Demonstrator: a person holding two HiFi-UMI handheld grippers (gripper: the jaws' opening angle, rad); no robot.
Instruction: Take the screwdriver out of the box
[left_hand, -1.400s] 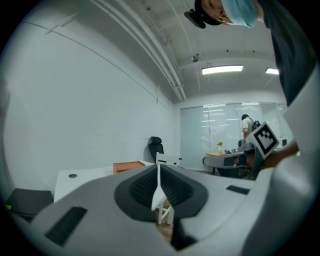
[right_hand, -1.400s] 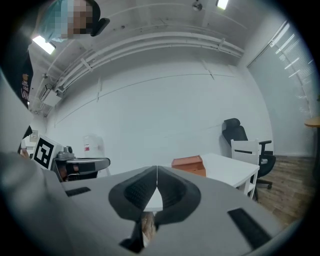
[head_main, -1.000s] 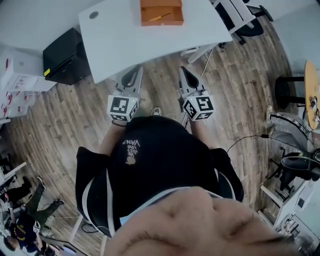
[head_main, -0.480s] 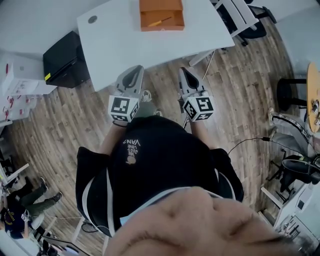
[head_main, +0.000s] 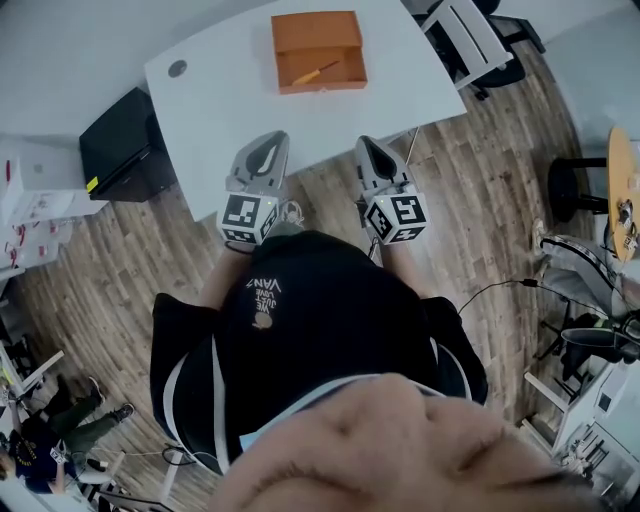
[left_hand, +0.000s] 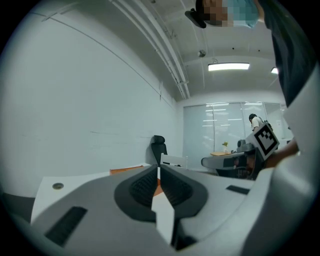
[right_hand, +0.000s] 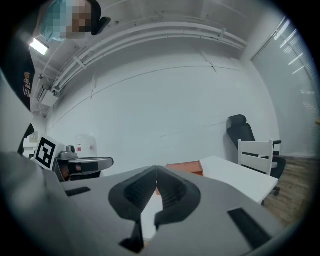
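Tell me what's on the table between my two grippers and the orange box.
Nothing: the head view shows only bare white table between the left gripper, the right gripper and the box.

Black white-striped shirt (head_main: 320, 330) worn; left gripper (head_main: 271, 139) and right gripper (head_main: 366, 143) are grey.

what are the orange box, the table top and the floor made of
Orange box: likely cardboard, possibly plastic; matte, even colour, crisp straight edges.
Table top: smooth white laminate-like surface, no grain, soft sheen.
Floor: wood or wood-look planks, brown grain streaks and staggered board joints.
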